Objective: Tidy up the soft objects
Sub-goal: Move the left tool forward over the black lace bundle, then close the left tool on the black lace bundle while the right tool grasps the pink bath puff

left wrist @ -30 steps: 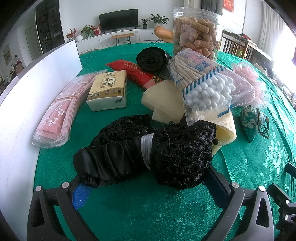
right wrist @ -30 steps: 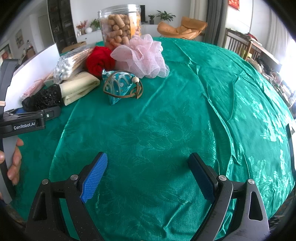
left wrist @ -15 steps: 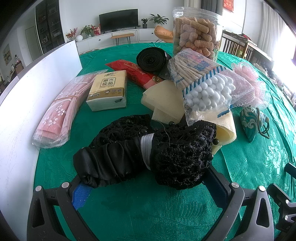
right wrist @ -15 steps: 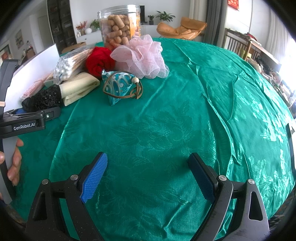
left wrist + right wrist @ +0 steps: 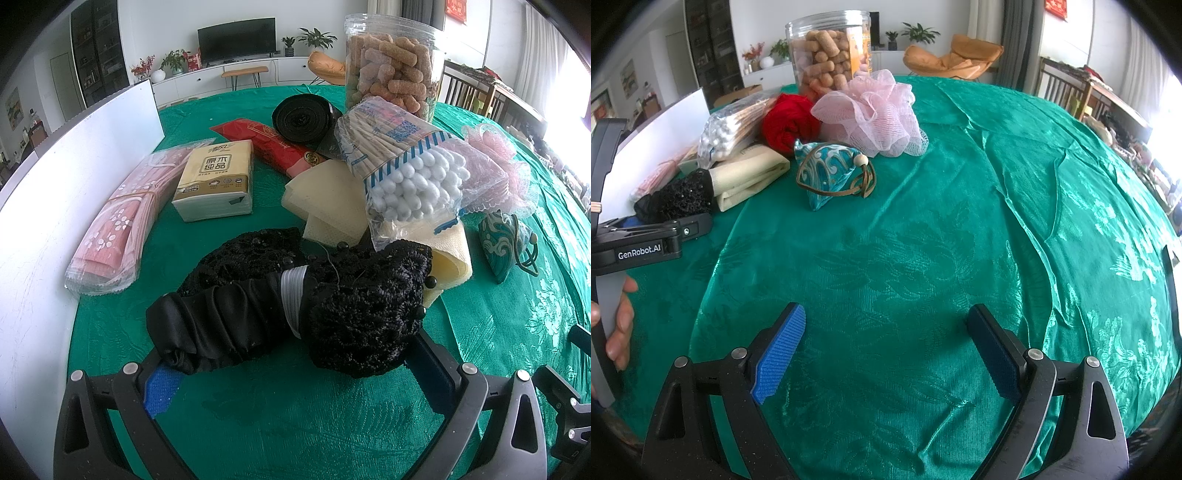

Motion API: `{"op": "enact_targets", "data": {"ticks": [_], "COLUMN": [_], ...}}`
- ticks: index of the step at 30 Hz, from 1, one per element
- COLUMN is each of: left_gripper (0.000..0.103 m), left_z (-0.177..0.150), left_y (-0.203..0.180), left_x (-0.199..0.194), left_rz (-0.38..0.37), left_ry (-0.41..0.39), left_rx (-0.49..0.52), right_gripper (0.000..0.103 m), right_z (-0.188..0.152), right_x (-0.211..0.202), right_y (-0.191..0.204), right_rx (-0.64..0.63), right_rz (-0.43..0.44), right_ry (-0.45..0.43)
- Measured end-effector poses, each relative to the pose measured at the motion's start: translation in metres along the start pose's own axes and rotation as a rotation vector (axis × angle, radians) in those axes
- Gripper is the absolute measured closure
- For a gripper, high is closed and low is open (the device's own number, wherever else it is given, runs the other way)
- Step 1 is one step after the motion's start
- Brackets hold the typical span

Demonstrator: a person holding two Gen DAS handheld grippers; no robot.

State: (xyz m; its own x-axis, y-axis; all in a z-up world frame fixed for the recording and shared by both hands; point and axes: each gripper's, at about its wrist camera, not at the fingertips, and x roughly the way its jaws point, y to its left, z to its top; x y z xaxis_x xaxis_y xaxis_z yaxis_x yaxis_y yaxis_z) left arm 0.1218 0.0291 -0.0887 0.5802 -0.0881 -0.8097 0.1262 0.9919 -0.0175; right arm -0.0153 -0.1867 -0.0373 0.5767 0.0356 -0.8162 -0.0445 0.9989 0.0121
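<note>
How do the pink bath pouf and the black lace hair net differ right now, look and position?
The pink bath pouf is pale, airy mesh bunched into a ball; the black lace hair net is dark, beaded and flatter, with a satin band. The pouf sits far back by the snack jar, clear of both grippers; the hair net lies between the open fingers of the left gripper. Both are soft and rest on the green tablecloth.

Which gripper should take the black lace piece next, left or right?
Left. The left gripper is open with the black lace piece lying between its fingers, so it probably only needs to close. The right gripper is open over bare green tablecloth, well away from the pile.
</note>
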Motion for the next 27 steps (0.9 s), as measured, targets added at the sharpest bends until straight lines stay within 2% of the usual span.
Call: {"op": "enact_targets", "data": {"ticks": [6,13,17,20,23,27], "left_gripper": [0.0,0.0,0.0,0.0,0.0,0.0], "left_z": [0.001,-0.029,-0.034,-0.019,0.001,0.013], "left_y": [0.0,0.008,0.017,0.023,0.02,0.003], "left_x": [0.001,-0.024,-0.042,-0.053,-0.042,-0.021], "left_rz": [0.0,-0.012,-0.081,-0.172,-0.238,-0.162], "left_ry": [0.004,0.05,0.051,0.005,0.019,0.023], "left_rx": [-0.001,-0.017,-0.082,-0.18,-0.245,-0.234], "right_gripper": [0.011,0.011,0.011,0.011,0.011,0.011], "right_z": [0.001,0.0,0.0,0.0,0.0,-0.001], "right_x": [0.0,0.0,0.0,0.0,0.0,-0.001], "right_y": [-0.001,0.0,-0.001,0.0,0.0,0.0], "right_rx": [0.0,0.001,0.001,0.001,0.0,0.001], "right_rz": [-0.001,-0.001,-0.002,-0.002,-0.001,-0.001], "right_ry": [-0.005,-0.008,-0.009,-0.009,-0.009,-0.009]}}
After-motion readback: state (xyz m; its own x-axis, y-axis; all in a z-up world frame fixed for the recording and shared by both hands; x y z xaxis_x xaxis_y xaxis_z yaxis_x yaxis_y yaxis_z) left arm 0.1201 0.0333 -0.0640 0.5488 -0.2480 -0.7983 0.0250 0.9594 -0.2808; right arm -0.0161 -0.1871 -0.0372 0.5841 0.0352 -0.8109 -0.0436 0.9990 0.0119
